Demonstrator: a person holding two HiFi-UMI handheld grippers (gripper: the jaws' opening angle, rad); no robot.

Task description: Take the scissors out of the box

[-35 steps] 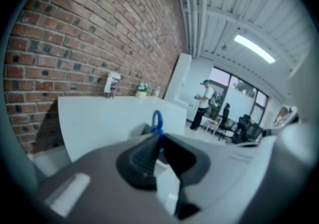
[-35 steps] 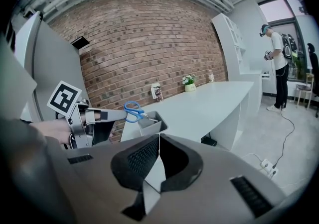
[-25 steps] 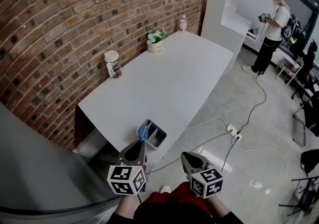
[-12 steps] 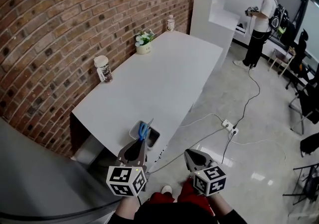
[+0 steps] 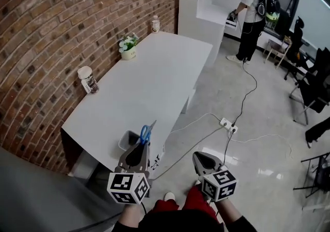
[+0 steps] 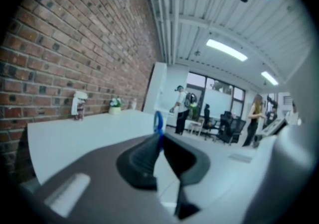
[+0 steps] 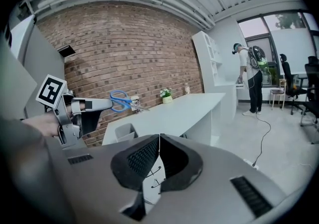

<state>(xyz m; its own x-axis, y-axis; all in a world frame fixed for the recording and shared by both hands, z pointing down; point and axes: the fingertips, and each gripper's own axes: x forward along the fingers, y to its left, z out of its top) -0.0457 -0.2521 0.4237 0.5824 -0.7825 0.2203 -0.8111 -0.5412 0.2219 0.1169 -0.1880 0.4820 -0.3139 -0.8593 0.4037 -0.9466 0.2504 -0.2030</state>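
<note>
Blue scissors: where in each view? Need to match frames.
Head view: scissors low centre-left, gripped by the left gripper.
Left gripper view: scissors at centre, handle poking up between the jaws.
Right gripper view: scissors left of centre, above the box in the picture.
Shared landmark: flower pot, visible in all three.

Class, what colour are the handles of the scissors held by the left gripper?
Blue. The scissors show best in the right gripper view.

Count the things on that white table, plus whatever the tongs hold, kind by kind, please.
Scissors, in the left tongs: 1
Grey box: 1
Lidded jar: 1
Flower pot: 1
Small bottle: 1
Total: 5
</note>
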